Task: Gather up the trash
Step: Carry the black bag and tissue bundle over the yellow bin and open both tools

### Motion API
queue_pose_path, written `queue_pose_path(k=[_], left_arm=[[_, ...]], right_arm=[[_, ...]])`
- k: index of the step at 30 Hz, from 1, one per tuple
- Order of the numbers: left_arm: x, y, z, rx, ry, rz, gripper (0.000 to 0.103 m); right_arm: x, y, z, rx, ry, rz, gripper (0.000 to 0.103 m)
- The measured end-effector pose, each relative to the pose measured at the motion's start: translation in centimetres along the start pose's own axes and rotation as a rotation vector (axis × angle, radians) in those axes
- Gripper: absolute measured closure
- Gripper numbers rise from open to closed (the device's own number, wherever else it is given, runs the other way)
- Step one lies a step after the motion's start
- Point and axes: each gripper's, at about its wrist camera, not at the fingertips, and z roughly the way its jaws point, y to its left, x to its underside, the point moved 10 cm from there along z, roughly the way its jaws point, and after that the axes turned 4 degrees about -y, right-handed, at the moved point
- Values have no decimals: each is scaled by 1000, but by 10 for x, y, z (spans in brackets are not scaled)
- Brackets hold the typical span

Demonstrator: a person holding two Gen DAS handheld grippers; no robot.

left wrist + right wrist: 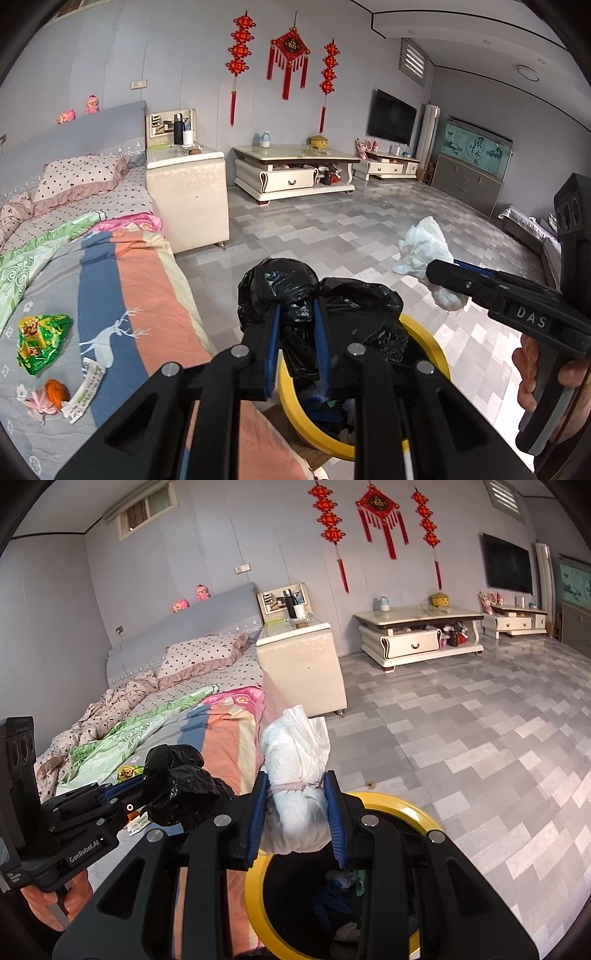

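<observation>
Black plastic fills the left gripper (297, 325) — its fingers are clamped on a crumpled bin bag (317, 295), held over the yellow-rimmed trash can (424, 332). At two o'clock, the right gripper (297, 812) pinches a white tied bundle (295, 775) above the same can's rim. More litter — a green wrapper (42, 341) — lies on the bed (147, 295) at nine o'clock.

We look forward and slightly down along each handheld tool from just behind its jaws, close above the yellow-rimmed bin (424, 332) beside the bed (110, 258). Each view catches the other tool at its edge. Both share the bed, the red wall ornaments (376, 506) and the tiled floor (480, 720).
</observation>
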Motion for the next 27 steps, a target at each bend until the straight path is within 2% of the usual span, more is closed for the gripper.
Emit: queue_pose_path(k=[16,27], left_arm=[[50,-27,61,51,115,-5,86],[65,-37,71,70,148,-10,81]], right_arm=[[48,-61,53,92,117,115,73],[66,-86,66,133,134,142,70]])
